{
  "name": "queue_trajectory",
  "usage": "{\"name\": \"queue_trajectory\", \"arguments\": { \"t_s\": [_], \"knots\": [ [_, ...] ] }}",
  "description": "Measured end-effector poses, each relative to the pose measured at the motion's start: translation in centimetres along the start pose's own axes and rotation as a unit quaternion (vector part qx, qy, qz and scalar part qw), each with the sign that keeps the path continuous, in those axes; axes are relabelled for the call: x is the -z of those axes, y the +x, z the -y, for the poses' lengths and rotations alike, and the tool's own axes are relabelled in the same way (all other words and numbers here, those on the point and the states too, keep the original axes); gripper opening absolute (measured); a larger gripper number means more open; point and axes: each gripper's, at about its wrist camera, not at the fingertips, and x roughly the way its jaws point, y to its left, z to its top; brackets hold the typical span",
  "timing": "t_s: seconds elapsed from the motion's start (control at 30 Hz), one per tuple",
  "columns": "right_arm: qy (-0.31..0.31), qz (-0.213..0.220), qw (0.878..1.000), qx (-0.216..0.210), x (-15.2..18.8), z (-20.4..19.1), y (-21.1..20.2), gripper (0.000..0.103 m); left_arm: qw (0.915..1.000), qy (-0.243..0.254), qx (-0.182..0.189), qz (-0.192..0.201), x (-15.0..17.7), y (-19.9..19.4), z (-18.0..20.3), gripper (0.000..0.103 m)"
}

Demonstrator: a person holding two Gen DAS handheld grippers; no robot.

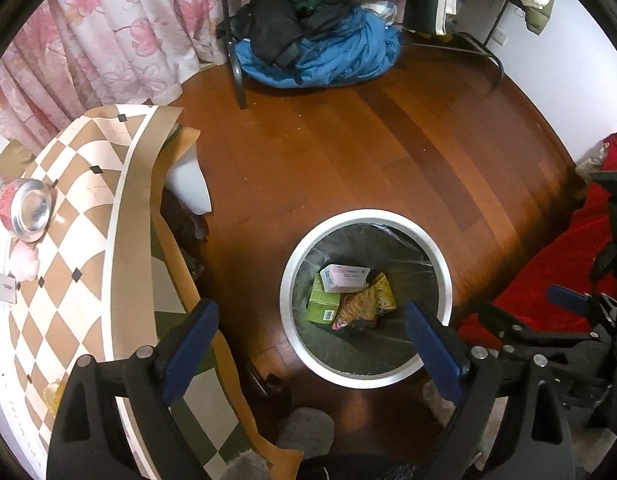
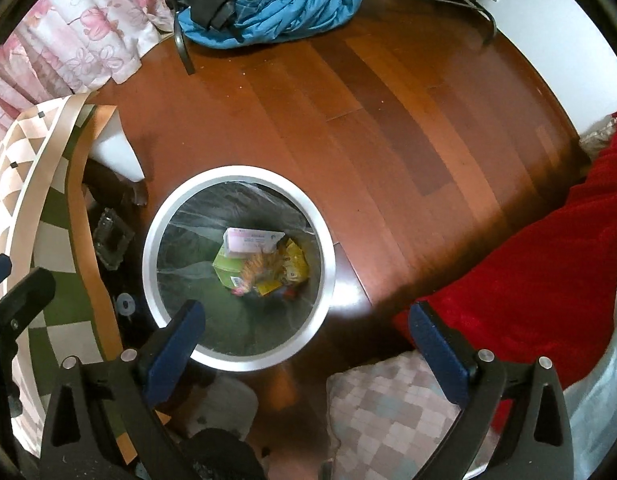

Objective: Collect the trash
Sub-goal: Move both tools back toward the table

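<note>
A round white-rimmed trash bin [image 1: 442, 264] with a clear liner stands on the wooden floor; it also shows in the right wrist view [image 2: 328, 248]. Inside lie a pink-and-white packet [image 1: 344, 278], a green carton [image 1: 323, 304] and yellow-orange snack wrappers [image 1: 368, 300]; the same packet [image 2: 250, 242], carton [image 2: 224, 268] and wrappers [image 2: 292, 266] show from the right. My left gripper [image 1: 312, 334] is open and empty above the bin's near rim. My right gripper [image 2: 306, 334] is open and empty, above the bin's near-right rim. The right gripper also shows in the left wrist view [image 1: 556, 320].
A table with a checkered cloth [image 1: 68, 240] stands at the left, bearing a metal bowl [image 1: 28, 208], a small grey card [image 1: 7, 288] and a pink lump [image 1: 24, 264]. Red bedding [image 2: 528, 264] lies right. A blue and black clothes pile [image 1: 320, 52] lies beyond. A checked slipper [image 2: 388, 404] is nearby.
</note>
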Motion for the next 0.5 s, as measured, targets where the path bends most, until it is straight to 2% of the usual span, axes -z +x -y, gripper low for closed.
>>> {"name": "queue_trajectory", "arguments": {
  "t_s": [0.3,0.5],
  "knots": [
    [0.005,0.014,1.0,-0.006,0.9,0.2,-3.1,0.103,0.9997,-0.006,-0.008,0.022,0.0,-2.4,0.0,0.095],
    [0.012,0.036,0.999,-0.017,1.6,0.6,-6.8,0.103,0.9986,-0.014,-0.012,0.05,0.4,-5.6,-0.8,0.095]
  ]
}}
